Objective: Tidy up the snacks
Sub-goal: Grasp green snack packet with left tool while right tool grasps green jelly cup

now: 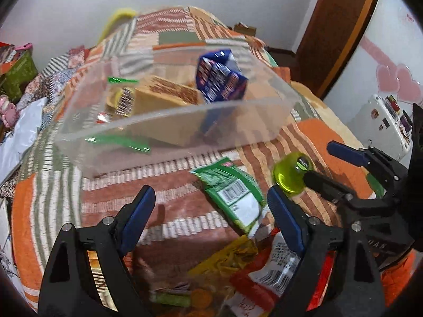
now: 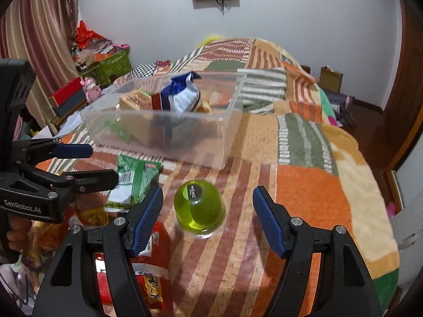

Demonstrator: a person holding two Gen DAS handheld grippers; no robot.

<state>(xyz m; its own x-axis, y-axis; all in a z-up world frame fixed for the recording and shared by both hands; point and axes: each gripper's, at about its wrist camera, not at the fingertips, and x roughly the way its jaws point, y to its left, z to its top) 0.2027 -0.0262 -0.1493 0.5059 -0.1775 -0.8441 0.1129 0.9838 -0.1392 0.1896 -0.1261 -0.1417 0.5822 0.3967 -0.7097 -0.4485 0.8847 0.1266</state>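
Note:
A clear plastic bin (image 1: 169,129) (image 2: 169,132) stands on the bed and holds a blue snack pack (image 1: 219,79) (image 2: 182,95), a tan box (image 1: 164,95) and other packets. A green jelly cup (image 2: 199,208) (image 1: 290,175) stands upside down on the blanket. My right gripper (image 2: 207,207) is open with its jaws on either side of the cup, not touching it. My left gripper (image 1: 211,206) is open and empty above a green packet (image 1: 235,192) (image 2: 132,182). Red and yellow packets (image 1: 253,269) (image 2: 156,261) lie nearer.
A patchwork blanket (image 2: 304,185) covers the bed. Boxes and clutter (image 2: 100,63) stand by the curtain at the left. A white case (image 1: 383,124) and a wooden door (image 1: 341,26) are at the right.

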